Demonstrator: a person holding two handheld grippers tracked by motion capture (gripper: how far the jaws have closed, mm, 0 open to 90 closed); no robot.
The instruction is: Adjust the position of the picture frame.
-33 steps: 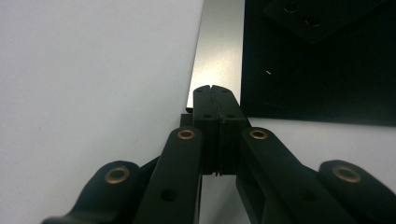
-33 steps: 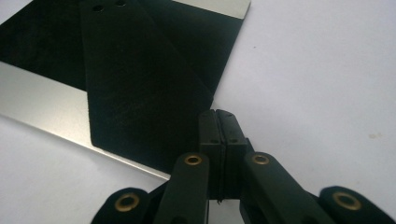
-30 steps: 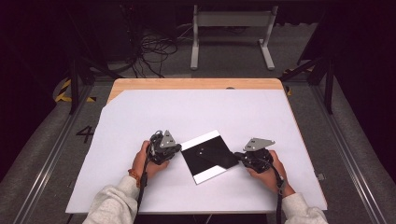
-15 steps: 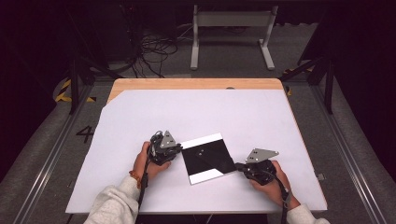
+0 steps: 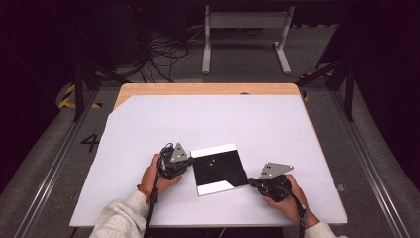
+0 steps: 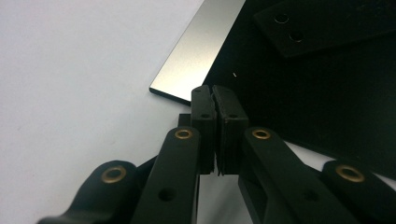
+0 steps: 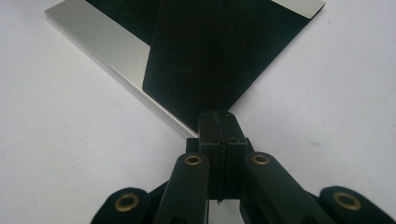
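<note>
- Looking at the high view, left to right: left hand (image 5: 157, 174) lower left of centre, holding the left claw (image 5: 184, 163) at the left edge of the black sheet (image 5: 218, 168).
- Left claw: jaws closed, pads pressed together. In the left gripper view its tips (image 6: 214, 100) sit at the sheet's edge (image 6: 299, 84), right beside the corner of a bright silvery strip (image 6: 196, 60). Can't tell if any sheet material is pinched between the pads.
- Left claw's jaws have just been closing further; nothing readable between them.
- Black sheet lies flat on the white counter (image 5: 148, 124), lower centre of frame, turned slightly off square. Bright strips along its top edge and at its bottom left corner. Two small holes show on a black flap in the upper right of the left gripper view.
- Right claw (image 5: 253, 182) sits at the sheet's lower right corner, grey three-cornered plate on top, right hand (image 5: 287, 198) behind it at lower right.
- Right claw: jaws fully closed. In the right gripper view tips (image 7: 219, 116) meet the pointed black corner (image 7: 201, 60), silvery strip (image 7: 107, 42) running off to upper left. Can't tell if the corner is gripped or just touched.
- Light sleeve at bottom left of the high view.
</note>
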